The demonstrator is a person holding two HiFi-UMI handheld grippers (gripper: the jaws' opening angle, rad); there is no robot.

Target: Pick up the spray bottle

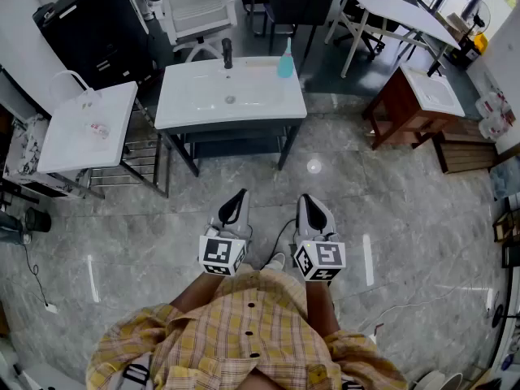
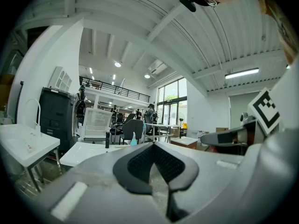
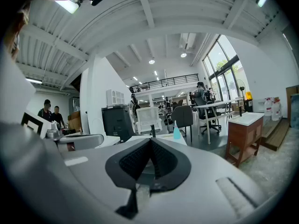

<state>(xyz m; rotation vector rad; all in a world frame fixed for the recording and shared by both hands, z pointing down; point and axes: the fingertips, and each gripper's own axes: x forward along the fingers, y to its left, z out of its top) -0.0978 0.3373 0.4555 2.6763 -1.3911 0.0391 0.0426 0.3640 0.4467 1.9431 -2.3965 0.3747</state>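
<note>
The teal spray bottle (image 1: pixel 285 61) stands upright at the back right of a white washbasin counter (image 1: pixel 260 108), to the right of a black tap (image 1: pixel 227 53). It shows small and far off in the left gripper view (image 2: pixel 133 140) and in the right gripper view (image 3: pixel 176 133). My left gripper (image 1: pixel 238 195) and right gripper (image 1: pixel 306 201) are held side by side close to my body, over the floor and well short of the counter. Both point toward it, roughly level. Each gripper's jaws are shut with nothing between them (image 2: pixel 152 144) (image 3: pixel 150 140).
A second white basin (image 1: pixel 81 132) on a metal stand is at the left. A wooden cabinet with a basin (image 1: pixel 410 104) stands at the right. Office chairs (image 1: pixel 199 10), a black cabinet (image 1: pixel 89 23) and a long white table (image 1: pixel 398 10) lie beyond. The floor is grey tile.
</note>
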